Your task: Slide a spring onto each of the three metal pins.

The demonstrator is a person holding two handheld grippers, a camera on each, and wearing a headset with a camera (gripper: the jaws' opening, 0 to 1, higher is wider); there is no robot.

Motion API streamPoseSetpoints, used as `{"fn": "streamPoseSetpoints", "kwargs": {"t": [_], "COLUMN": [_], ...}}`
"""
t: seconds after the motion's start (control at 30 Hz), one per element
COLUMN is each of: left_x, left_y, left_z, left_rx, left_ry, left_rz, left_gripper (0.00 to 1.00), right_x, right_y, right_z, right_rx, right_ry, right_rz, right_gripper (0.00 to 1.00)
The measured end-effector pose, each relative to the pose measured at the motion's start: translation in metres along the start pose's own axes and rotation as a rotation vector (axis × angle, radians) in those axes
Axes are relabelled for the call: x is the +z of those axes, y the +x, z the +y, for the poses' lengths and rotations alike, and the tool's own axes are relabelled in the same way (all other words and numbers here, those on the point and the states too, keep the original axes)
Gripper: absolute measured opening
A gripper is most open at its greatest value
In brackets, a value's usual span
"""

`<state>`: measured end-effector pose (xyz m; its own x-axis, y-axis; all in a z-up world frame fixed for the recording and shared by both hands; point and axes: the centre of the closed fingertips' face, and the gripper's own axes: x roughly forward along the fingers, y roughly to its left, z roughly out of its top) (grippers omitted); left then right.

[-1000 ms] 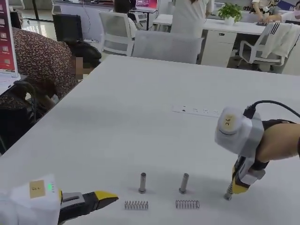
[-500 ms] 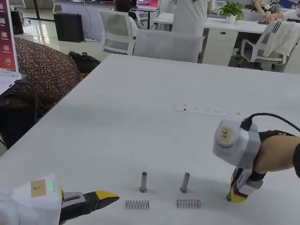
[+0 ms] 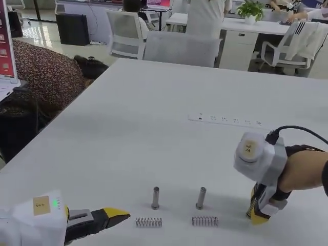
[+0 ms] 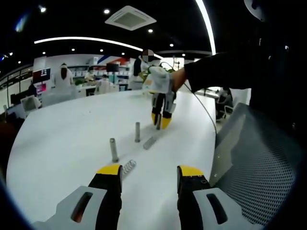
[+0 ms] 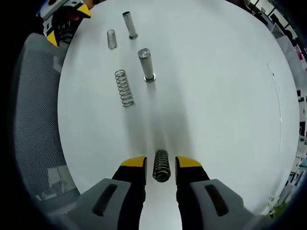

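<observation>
Right hand-held gripper lower now, jaws slightly apart around spring; left hand-held gripper wide, empty.

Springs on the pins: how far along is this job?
In hand, nearly done: the upright spring stands between the right gripper's open jaws, apparently over a pin hidden inside it. To do: the left pin and middle pin stand bare, the left spring and middle spring lying flat beside them. The left gripper hangs open.

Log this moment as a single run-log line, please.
right gripper jaws astride upright spring | left gripper open, empty | two pins bare | two springs lying on table
</observation>
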<state>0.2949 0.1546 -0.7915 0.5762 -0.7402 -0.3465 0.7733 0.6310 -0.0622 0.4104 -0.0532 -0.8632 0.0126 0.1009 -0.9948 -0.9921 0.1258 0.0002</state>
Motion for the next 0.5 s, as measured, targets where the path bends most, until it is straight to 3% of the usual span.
{"fn": "streamPoseSetpoints", "kwargs": {"t": [0.5], "left_x": [0.003], "left_y": [0.003], "left_z": [-0.001], "left_rx": [-0.012], "left_ry": [0.008], "left_rz": [-0.005], "left_gripper": [0.40], "right_x": [-0.010], "right_y": [-0.011], "right_z": [0.006], "right_rx": [-0.028], "right_ry": [0.069], "right_rz": [-0.088], "right_gripper": [0.28]}}
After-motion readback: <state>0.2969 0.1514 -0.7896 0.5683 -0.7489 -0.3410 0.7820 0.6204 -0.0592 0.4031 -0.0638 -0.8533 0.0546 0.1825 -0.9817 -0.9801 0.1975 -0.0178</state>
